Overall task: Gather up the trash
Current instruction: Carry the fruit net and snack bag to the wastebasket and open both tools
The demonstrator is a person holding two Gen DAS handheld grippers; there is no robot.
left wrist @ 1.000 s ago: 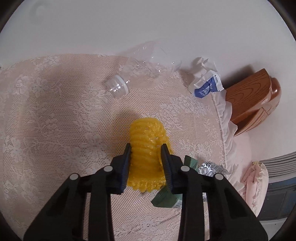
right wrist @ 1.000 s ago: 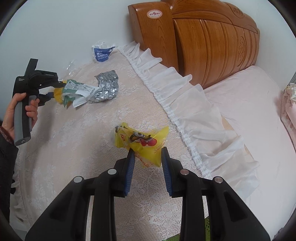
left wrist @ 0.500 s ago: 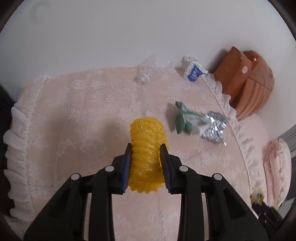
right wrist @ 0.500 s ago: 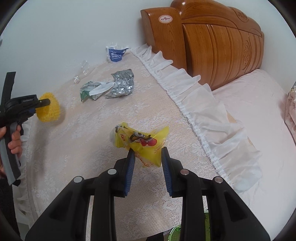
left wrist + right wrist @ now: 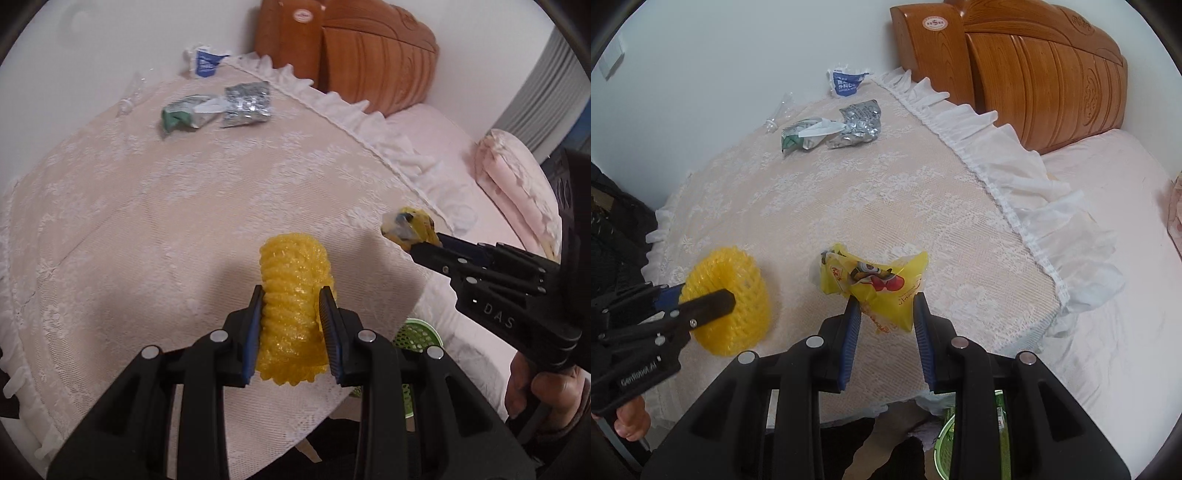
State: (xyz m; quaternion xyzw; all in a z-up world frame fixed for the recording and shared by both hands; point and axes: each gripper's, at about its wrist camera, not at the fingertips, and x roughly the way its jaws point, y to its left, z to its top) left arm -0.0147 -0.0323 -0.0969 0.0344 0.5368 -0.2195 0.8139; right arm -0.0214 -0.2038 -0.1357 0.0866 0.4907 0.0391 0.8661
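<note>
My left gripper (image 5: pixel 291 297) is shut on a yellow foam net sleeve (image 5: pixel 293 295) and holds it above the lace-covered table (image 5: pixel 147 229); the sleeve also shows in the right wrist view (image 5: pixel 731 295). My right gripper (image 5: pixel 886 306) is shut on a yellow snack wrapper (image 5: pixel 875 280) with a cartoon print, held above the table's near edge; the wrapper shows in the left wrist view (image 5: pixel 410 229). A green mesh bin (image 5: pixel 417 332) stands on the floor below the table edge, partly hidden, and also shows in the right wrist view (image 5: pixel 945 443).
At the table's far side lie a green-white wrapper (image 5: pixel 801 134), a crumpled silver foil bag (image 5: pixel 858 123), a blue-white packet (image 5: pixel 846 83) and a clear plastic bottle (image 5: pixel 779 112). A wooden headboard (image 5: pixel 1034 66) and pink bed (image 5: pixel 1108 258) are to the right.
My left gripper has lifted the foam sleeve and carried it back from the far side of the table to the near edge, beside the right gripper. The right gripper still holds the wrapper.
</note>
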